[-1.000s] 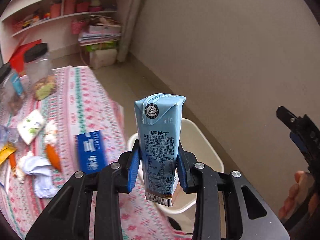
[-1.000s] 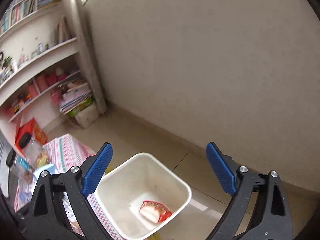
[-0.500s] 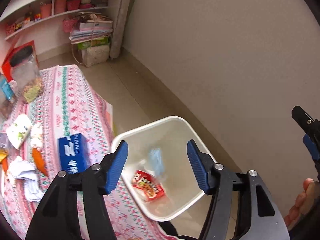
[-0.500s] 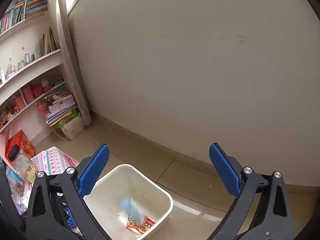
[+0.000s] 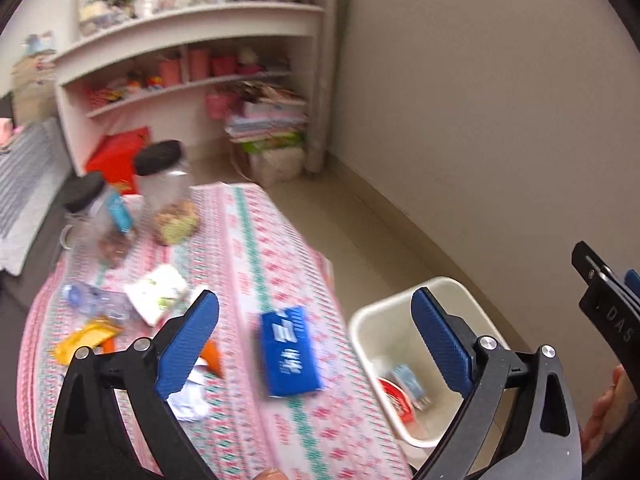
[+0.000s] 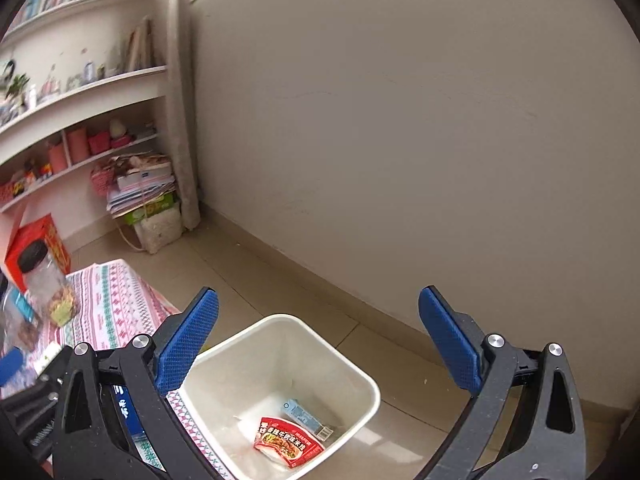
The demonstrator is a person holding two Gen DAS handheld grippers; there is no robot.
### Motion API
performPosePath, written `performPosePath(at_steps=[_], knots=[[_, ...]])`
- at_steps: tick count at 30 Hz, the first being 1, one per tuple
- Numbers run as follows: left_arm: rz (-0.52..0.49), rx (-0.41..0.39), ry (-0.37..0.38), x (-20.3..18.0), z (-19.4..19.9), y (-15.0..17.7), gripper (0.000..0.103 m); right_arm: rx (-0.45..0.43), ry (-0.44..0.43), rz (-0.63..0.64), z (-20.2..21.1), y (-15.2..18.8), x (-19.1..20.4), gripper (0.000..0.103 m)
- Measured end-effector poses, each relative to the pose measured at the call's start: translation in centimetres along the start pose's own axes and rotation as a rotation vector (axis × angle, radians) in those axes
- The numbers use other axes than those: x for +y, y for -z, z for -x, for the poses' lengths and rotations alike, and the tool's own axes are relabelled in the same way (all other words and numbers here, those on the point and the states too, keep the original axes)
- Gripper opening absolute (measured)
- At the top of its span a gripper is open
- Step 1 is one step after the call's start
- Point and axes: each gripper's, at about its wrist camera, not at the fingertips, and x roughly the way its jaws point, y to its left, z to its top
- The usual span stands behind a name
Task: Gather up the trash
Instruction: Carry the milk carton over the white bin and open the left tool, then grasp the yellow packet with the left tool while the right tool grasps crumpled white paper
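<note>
Cream plastic bin [image 6: 360,376]: on the floor, just beside the desk [image 5: 256,240] with the pink patterned cloth.
Light blue milk carton [image 6: 306,418]: lying flat inside the bin, next to a red snack packet [image 6: 288,442].
Left tool [image 5: 316,344]: just been opening, spread wide, nothing between the pads.
Right tool [image 6: 318,340]: spread wide, empty, above the bin.
Blue box [image 5: 288,352]: flat on the desk.
</note>
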Motion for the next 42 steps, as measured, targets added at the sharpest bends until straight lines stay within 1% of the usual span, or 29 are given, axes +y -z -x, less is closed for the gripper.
performPosePath(at_steps=[3, 6, 8, 11, 18, 22, 24, 27, 31, 34, 38, 40, 41, 42], knots=[[0.003, -0.028, -0.071, 1.9, 0.5, -0.1, 0.094, -0.008, -0.022, 0.034, 0.6, 0.6, 1.9, 0.096], [0.020, -0.042, -0.120, 3.9, 0.9, -0.2, 0.094, -0.009, -0.047, 0.079, 1.0, 1.0, 4.3, 0.096], [0.033, -0.041, -0.143, 5.1, 1.1, 0.0, 0.094, -0.002, -0.067, 0.098, 1.1, 1.2, 5.7, 0.096], [0.050, -0.017, -0.184, 7.1, 0.9, 0.2, 0.094, 0.015, -0.101, 0.125, 1.2, 1.6, 7.7, 0.096], [0.057, 0.062, -0.292, 11.7, -0.3, 1.6, 0.094, 0.054, -0.177, 0.186, 1.7, 3.0, 12.0, 0.096], [0.052, 0.120, -0.328, 14.1, -1.3, 2.6, 0.094, 0.118, -0.242, 0.206, 1.4, 3.8, 14.3, 0.096], [0.026, 0.169, -0.356, 15.1, -2.3, 3.1, 0.094, 0.138, -0.258, 0.221, 1.3, 4.2, 15.5, 0.096], [-0.021, 0.251, -0.419, 17.1, -4.2, 4.3, 0.094, 0.150, -0.268, 0.257, 1.1, 4.8, 16.9, 0.096], [-0.060, 0.335, -0.460, 19.7, -6.1, 6.1, 0.094, 0.176, -0.287, 0.297, 0.9, 5.6, 18.4, 0.096], [-0.087, 0.395, -0.464, 21.5, -7.5, 7.3, 0.094, 0.206, -0.306, 0.315, 0.6, 5.9, 19.3, 0.096], [-0.132, 0.422, -0.476, 23.3, -9.0, 8.5, 0.094, 0.269, -0.336, 0.330, -0.3, 6.7, 20.5, 0.096], [-0.163, 0.414, -0.501, 24.2, -9.6, 8.7, 0.094, 0.300, -0.354, 0.351, -0.6, 7.3, 21.3, 0.096], [-0.171, 0.398, -0.500, 24.6, -9.6, 8.7, 0.090, 0.309, -0.361, 0.362, -0.7, 7.5, 21.6, 0.096], [-0.169, 0.387, -0.481, 24.9, -9.7, 8.5, 0.084, 0.319, -0.369, 0.375, -0.7, 7.9, 22.0, 0.096]])
